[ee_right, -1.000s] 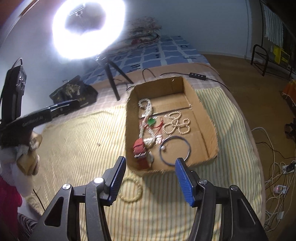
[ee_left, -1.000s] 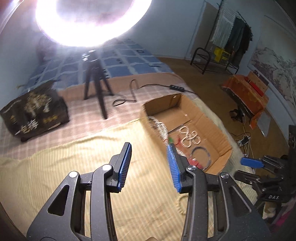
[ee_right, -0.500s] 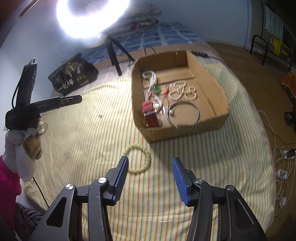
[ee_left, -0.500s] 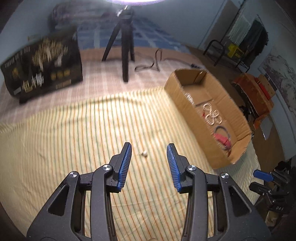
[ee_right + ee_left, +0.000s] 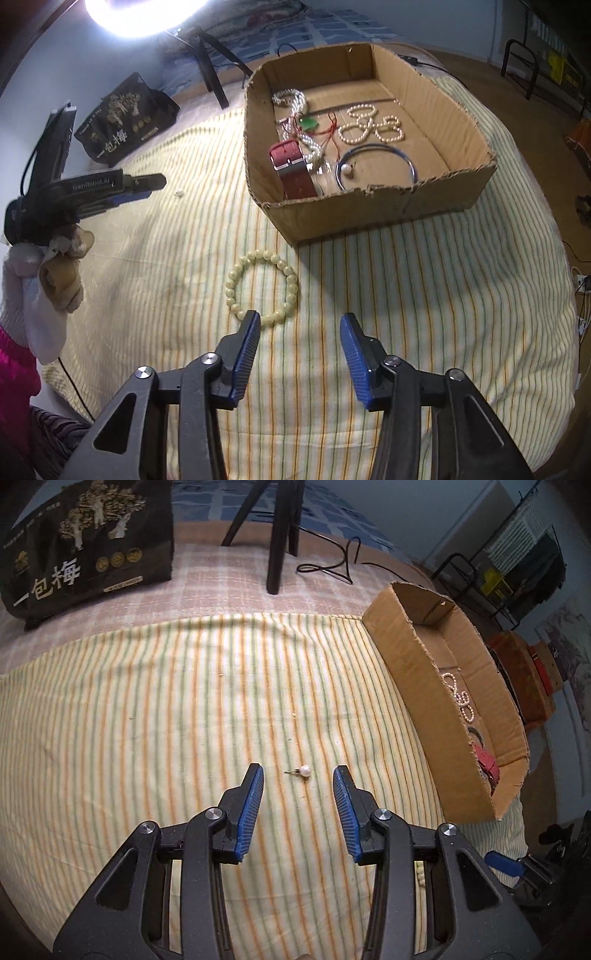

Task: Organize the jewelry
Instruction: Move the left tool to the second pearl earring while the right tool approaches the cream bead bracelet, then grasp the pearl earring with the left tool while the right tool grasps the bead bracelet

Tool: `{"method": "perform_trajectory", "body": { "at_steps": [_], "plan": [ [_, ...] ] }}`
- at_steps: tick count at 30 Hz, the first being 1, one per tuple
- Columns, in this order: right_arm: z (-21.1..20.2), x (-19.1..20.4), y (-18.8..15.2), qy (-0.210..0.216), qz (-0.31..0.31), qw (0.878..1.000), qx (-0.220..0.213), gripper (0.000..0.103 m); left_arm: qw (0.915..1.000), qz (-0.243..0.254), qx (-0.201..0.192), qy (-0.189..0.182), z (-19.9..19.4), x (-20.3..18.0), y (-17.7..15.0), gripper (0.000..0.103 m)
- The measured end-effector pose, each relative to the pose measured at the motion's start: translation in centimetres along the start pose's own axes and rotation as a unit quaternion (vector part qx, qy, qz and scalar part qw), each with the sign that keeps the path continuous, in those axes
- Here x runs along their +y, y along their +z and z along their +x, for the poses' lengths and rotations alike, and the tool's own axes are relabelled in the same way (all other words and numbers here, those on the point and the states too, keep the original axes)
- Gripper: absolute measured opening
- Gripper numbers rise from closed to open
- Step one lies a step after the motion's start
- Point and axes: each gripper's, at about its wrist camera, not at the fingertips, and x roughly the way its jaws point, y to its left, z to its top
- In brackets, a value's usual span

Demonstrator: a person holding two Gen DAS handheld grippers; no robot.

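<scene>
A small pearl stud earring [image 5: 304,771] lies on the striped sheet, just ahead of my open left gripper [image 5: 298,775], between its blue pads. It also shows in the right wrist view [image 5: 179,192], beside the left gripper [image 5: 142,184]. A pale green bead bracelet [image 5: 263,286] lies on the sheet in front of the cardboard box [image 5: 376,214]. My open, empty right gripper [image 5: 300,323] hovers just behind the bracelet, its left pad near the beads. The box [image 5: 417,686] holds a pearl necklace [image 5: 371,123], a red watch strap [image 5: 291,166], a blue bangle [image 5: 376,164] and a silver chain.
A black printed bag [image 5: 86,542] and a tripod [image 5: 280,535] with a ring light stand at the far side of the bed. A black cable [image 5: 332,566] lies behind the box. The bed edge drops off to the right of the box.
The left gripper swung down from the box to the sheet and closed in on the pearl earring. The right gripper drew back from the box and lowered toward the bead bracelet. Both stayed open.
</scene>
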Motion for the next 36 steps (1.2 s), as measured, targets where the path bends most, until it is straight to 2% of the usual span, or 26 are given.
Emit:
{"method": "perform_trajectory", "body": {
  "at_steps": [6, 9, 20, 31, 36],
  "plan": [
    [0.9, -0.2, -0.1, -0.006, 0.0, 1.0, 0.007, 0.037, 0.9999, 0.001, 0.01, 0.013, 1.5, -1.0, -0.2, 0.039],
    [1.0, -0.4, 0.1, -0.008, 0.001, 1.0, 0.006, 0.034, 0.9995, 0.006, 0.014, 0.028, 2.1, -1.4, -0.2, 0.034],
    [1.8, -0.6, 0.8, 0.001, 0.007, 1.0, 0.011, 0.029, 0.9988, 0.002, 0.012, 0.048, 2.9, -1.3, 0.2, 0.034],
    [3.1, -0.3, 1.2, 0.005, 0.015, 1.0, 0.021, 0.027, 0.9981, 0.004, 0.017, 0.059, 3.2, -0.8, 0.1, 0.019],
    [3.5, -0.6, 1.5, 0.011, 0.028, 0.999, 0.023, 0.027, 0.9983, 0.0, 0.018, 0.056, 3.4, -0.5, 0.3, 0.018]
  ]
}}
